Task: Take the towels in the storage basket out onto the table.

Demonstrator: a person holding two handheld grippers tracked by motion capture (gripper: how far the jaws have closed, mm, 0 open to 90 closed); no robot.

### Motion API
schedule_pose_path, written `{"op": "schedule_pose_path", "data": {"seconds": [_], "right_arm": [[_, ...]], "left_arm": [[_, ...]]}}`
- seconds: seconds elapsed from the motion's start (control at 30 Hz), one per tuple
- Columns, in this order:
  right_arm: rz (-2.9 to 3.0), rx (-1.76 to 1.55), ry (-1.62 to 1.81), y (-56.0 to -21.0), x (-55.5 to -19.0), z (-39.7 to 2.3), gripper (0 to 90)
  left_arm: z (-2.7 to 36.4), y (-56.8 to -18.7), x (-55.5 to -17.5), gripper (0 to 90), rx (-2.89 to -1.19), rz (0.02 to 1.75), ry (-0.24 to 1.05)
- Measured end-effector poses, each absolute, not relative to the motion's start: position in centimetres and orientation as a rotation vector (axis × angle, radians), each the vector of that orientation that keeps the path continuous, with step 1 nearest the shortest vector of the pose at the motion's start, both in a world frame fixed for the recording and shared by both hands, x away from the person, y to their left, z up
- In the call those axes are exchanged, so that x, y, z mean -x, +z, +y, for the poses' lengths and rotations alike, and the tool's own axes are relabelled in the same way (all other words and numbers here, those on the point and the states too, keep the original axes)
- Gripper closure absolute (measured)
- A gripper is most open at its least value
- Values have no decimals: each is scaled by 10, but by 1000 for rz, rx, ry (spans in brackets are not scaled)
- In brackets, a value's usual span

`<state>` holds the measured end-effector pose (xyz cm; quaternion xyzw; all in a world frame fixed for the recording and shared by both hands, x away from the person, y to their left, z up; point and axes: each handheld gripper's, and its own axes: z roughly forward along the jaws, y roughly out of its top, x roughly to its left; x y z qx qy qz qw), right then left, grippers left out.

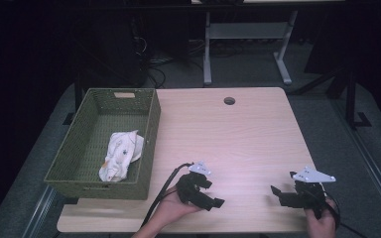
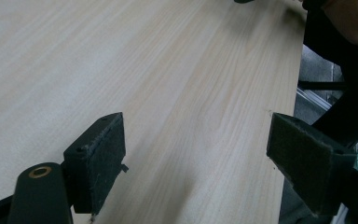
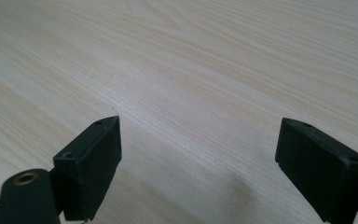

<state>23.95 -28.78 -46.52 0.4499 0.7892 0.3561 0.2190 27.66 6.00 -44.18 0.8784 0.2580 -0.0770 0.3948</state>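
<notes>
- Desk (image 1: 238, 134): pale wood-grain top, square with rounded corners, a round cable hole (image 1: 229, 100) near the far edge. The wide middle lies bare between the basket and the right edge.
- Basket (image 1: 151, 131): olive, woven, rectangular, with a slot handle in its far wall. It stands along the desk's left side, its long axis running from near edge to far edge and its near corner overhanging the front left of the desk.
- Cloth (image 1: 120, 154): white, crumpled, with small dark marks. It lies inside the basket against the right wall, towards the near end, its long axis roughly along the basket's.
- Left gripper (image 1: 209, 194): black, held low near the front edge, just right of the basket, pointing right. In the left gripper view (image 2: 193, 156) its fingers stand wide apart over bare wood, holding nothing.
- Right gripper (image 1: 279, 194): black with a grey plate, near the front right corner, pointing left. In the right gripper view (image 3: 198, 161) its fingers stand wide apart, empty.
- The two grippers are well apart.
</notes>
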Motion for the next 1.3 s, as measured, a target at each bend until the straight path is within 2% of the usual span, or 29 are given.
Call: {"op": "schedule_pose_path", "data": {"seconds": [0.3,0.73,0.9,1.3], "right_arm": [[2176,-1268,986,-468,-240,-291,140],[2178,-1258,983,-466,-240,-288,140],[2178,-1246,981,-465,-242,-287,140],[2181,-1246,977,-465,-240,-286,140]], "left_arm": [[66,-421,-283,184,-2249,646,-177],[84,-367,-304,183,-2244,636,-166],[89,-357,-310,179,-2242,633,-190],[116,-338,-327,177,-2258,682,-157]]}}
